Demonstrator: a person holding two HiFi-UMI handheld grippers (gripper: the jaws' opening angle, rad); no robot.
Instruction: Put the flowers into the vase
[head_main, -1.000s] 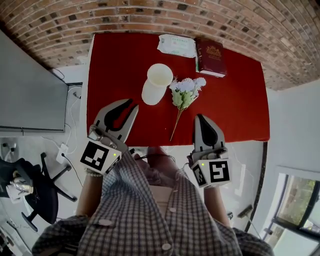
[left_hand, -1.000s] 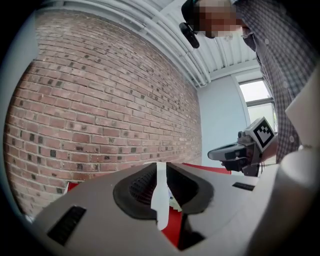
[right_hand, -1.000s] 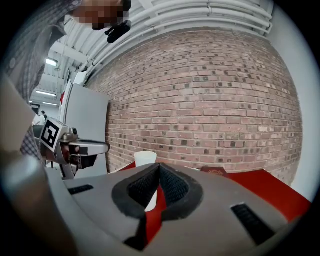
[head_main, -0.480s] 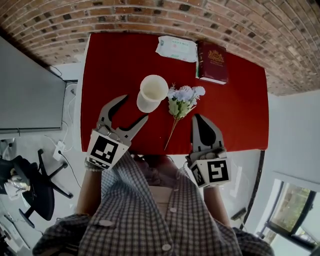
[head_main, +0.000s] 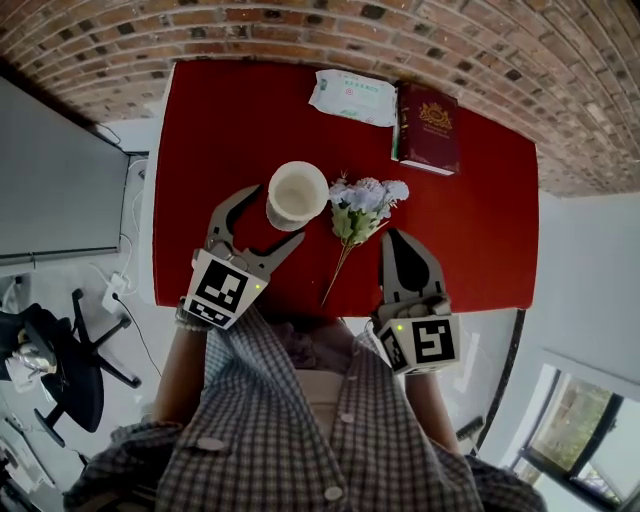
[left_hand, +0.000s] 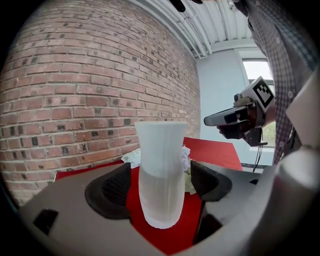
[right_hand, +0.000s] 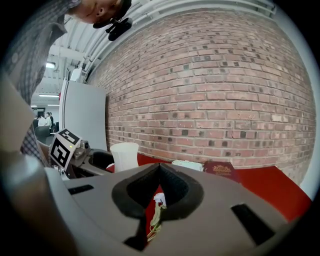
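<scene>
A tall white vase (head_main: 297, 195) stands upright on the red table (head_main: 220, 120). My left gripper (head_main: 272, 215) reaches around it with its jaws opening. In the left gripper view the vase (left_hand: 160, 175) stands between the two dark pads (left_hand: 112, 190), with red cloth showing on each side of it. A bunch of pale flowers (head_main: 361, 201) lies to the right of the vase, its stem pointing at the near table edge. My right gripper (head_main: 393, 238) is shut and empty, just right of the stem. The flowers (right_hand: 157, 210) show low behind its closed tips (right_hand: 160, 167).
A dark red book (head_main: 428, 113) and a white tissue pack (head_main: 352, 92) lie at the table's far edge by the brick wall (head_main: 330, 25). An office chair (head_main: 60, 370) stands on the floor at the left. The person's checked shirt (head_main: 300, 430) fills the bottom.
My left gripper has gone from nearly shut to wide open and moved forward so that it straddles the vase. The right gripper has edged forward beside the flower stem, still shut.
</scene>
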